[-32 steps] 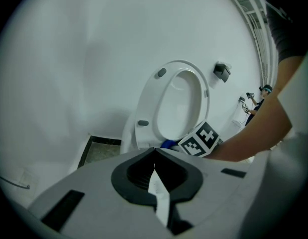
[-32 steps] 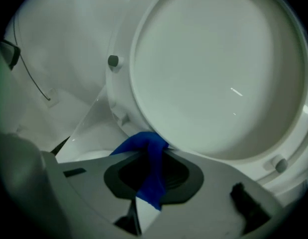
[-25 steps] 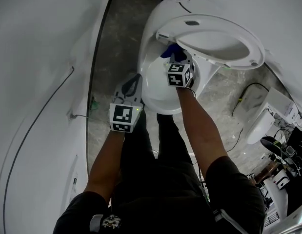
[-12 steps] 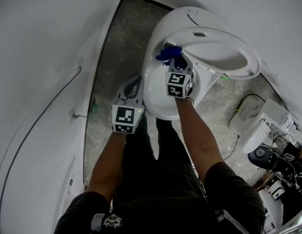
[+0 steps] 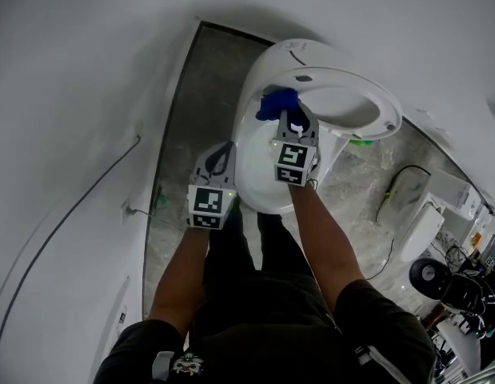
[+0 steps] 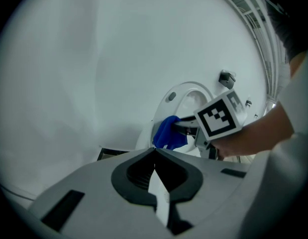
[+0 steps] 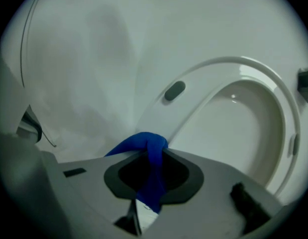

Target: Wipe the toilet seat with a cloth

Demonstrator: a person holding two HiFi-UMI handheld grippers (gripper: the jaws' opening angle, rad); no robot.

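**A:** Starting at the left, what is the left gripper (image 5: 224, 146) (image 6: 154, 152) doing?

**B:** Its jaws are clenched tip to tip with nothing between them. The cloth (image 6: 168, 132) and the other gripper sit ahead of those tips, a little to the right.

**A:** How does the cloth look?

**B:** It is deep blue, soft and crumpled into a knot. The right gripper (image 5: 288, 115) (image 7: 153, 154) is grasping it. A bunch of it bulges just past the tips, and a tail trails back between the jaws.

**A:** And the toilet seat (image 5: 385, 123) (image 7: 208, 86)?

**B:** It is a glossy white oval ring, raised at a tilt over the toilet bowl (image 5: 259, 178). It lies just ahead and right of the right jaws, with its underside towards them. A grey oval bumper (image 7: 174, 90) shows beyond the tips. The cloth sits at the seat's near rim, but I cannot tell whether it presses on it.

**A:** What differs from a second ago?

**B:** Then the cloth was tucked lower, half hidden under the seat's rim. The right gripper has risen with it, and the whole bunch now shows at the rim. The left jaws stay shut as before.

**A:** Is there any writing?

**B:** Each gripper's marker cube (image 5: 209, 206) carries black-and-white square patterns, which are not words. A dark curved mark (image 5: 297, 52) sits on the toilet's top beyond the seat. There is a small white emblem (image 5: 181, 365) on the person's dark clothing. Both are too small to read.
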